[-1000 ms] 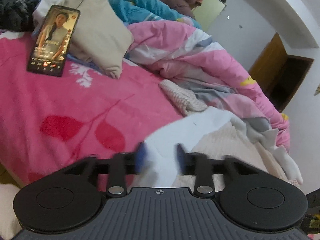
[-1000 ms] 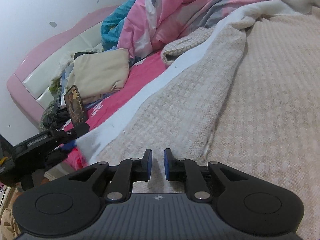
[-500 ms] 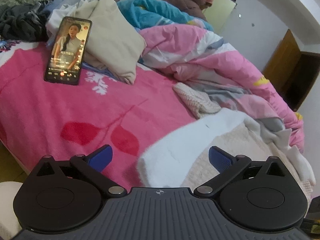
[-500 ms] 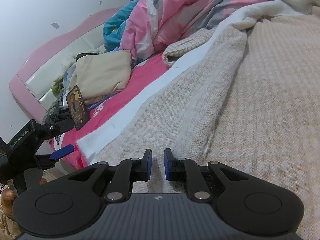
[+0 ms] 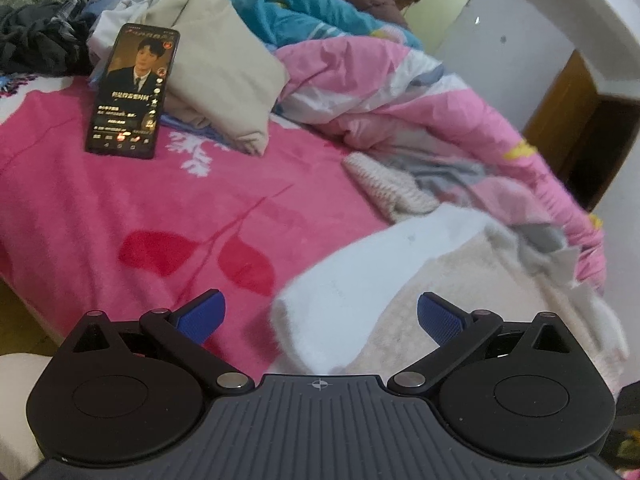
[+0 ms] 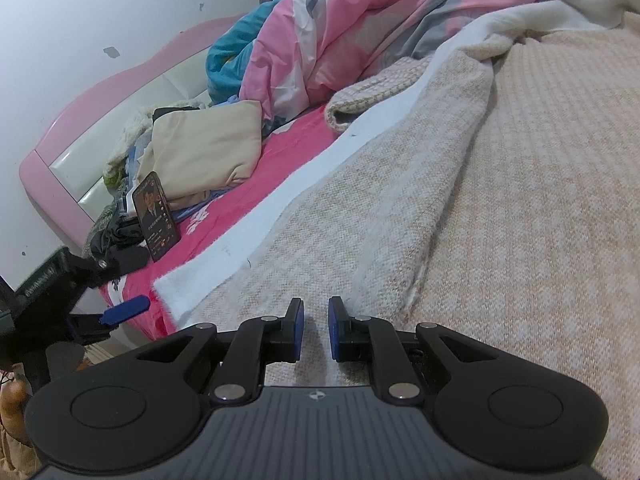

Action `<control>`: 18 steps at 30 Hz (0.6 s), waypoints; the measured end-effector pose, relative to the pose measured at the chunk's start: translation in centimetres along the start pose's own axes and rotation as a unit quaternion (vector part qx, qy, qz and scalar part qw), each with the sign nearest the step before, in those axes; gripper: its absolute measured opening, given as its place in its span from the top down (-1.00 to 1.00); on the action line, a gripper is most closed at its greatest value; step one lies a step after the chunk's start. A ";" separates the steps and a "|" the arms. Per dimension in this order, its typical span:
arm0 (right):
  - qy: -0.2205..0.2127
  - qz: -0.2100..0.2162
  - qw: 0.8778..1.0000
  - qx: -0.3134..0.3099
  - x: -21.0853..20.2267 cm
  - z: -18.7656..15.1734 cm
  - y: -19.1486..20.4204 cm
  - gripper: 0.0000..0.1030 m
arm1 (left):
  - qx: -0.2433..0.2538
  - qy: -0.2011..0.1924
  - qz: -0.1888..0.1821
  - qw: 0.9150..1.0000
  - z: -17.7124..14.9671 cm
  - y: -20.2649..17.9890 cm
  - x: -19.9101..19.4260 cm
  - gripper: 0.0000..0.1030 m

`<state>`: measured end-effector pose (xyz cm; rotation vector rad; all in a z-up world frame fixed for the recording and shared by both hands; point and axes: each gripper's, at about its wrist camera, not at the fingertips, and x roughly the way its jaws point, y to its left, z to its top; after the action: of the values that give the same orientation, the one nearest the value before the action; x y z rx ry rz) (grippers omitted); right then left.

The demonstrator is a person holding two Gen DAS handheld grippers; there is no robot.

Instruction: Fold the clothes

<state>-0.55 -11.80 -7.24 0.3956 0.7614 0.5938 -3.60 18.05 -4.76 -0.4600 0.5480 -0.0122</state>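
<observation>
Beige waffle-knit garment with white fleecy lining (image 6: 460,208) running lengthwise toward the pink headboard (image 6: 100,92), left gripper (image 5: 320,316) now spread wide, empty, hem released, right gripper (image 6: 315,328) still nearly closed, pinching a fold of the knit.

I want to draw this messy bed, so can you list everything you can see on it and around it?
Knitted garment: one, beige with white fleecy lining, spread across the bed's near side.
Bedspread: one, hot pink with red leaves, covering the bed.
Phone: one, black with lit screen, propped against the folded clothes.
Folded garment: one, cream, top of a stack.
Quilt: one, pink, white and grey, bunched up.
Blanket: one, teal, behind the quilt.
Clothes heap: several, dark and pale, at the headboard.
Headboard: one, pink and white.
Door: one, brown, far right.
Left gripper: black, blue pads, open.
Right gripper: black, narrow gap, on the knit.
</observation>
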 end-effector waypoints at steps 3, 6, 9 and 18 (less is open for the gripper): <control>0.000 0.000 1.000 0.000 0.0 0.0 0.0 0.74 | 0.031 -0.004 0.015 0.999 -0.7 -0.6 -0.2 -1.00; 0.000 -0.001 1.000 0.000 0.1 0.0 0.1 0.74 | 0.047 -0.006 0.021 0.999 -1.2 -0.8 -0.1 -1.00; 0.000 -0.001 1.000 -0.001 0.1 0.0 0.1 0.74 | 0.047 -0.006 0.026 0.999 -1.2 -0.7 0.5 -0.93; 0.001 -0.002 1.000 -0.002 0.2 0.0 0.2 0.74 | 0.047 -0.009 0.039 0.998 -1.3 -0.2 2.1 -0.41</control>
<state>-0.46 -11.55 -7.24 0.3892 0.7632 0.5928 -2.41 17.01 -6.69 -0.3459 0.5451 0.0394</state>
